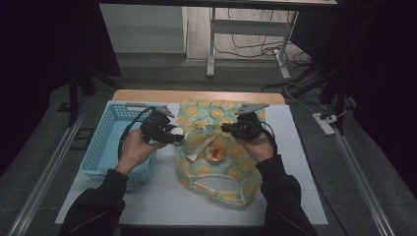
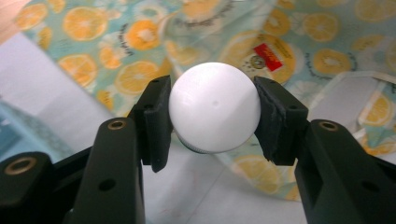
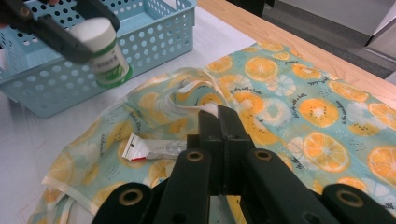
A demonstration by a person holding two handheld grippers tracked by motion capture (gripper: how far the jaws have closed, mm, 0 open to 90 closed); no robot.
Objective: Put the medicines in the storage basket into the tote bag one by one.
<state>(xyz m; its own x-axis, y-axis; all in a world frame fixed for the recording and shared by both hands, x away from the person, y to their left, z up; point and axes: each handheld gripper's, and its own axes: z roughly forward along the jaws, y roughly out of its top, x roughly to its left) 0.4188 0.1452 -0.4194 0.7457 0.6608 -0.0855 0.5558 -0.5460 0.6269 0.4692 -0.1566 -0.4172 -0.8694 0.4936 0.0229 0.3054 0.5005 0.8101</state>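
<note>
A small white bottle (image 2: 215,107) with a white cap and a green label (image 3: 106,52) hangs in the air, and my left gripper (image 2: 211,108) is shut on it. It hovers between the blue basket (image 1: 101,142) and the orange-slice print tote bag (image 1: 231,172), near the bag's left edge. My left gripper (image 1: 178,139) points right toward the bag. My right gripper (image 3: 218,114) is shut on the bag's white-trimmed rim, holding that edge up (image 1: 224,129). On the bag lie a tube with a red end (image 3: 154,149) and a round gold tin (image 1: 215,156).
The perforated blue basket (image 3: 159,32) stands at the table's left on a white mat (image 1: 162,201). The bag's loop handle (image 1: 216,189) lies toward the front edge. A wooden table edge (image 1: 196,95) runs along the back. Desk legs and cables are on the floor beyond.
</note>
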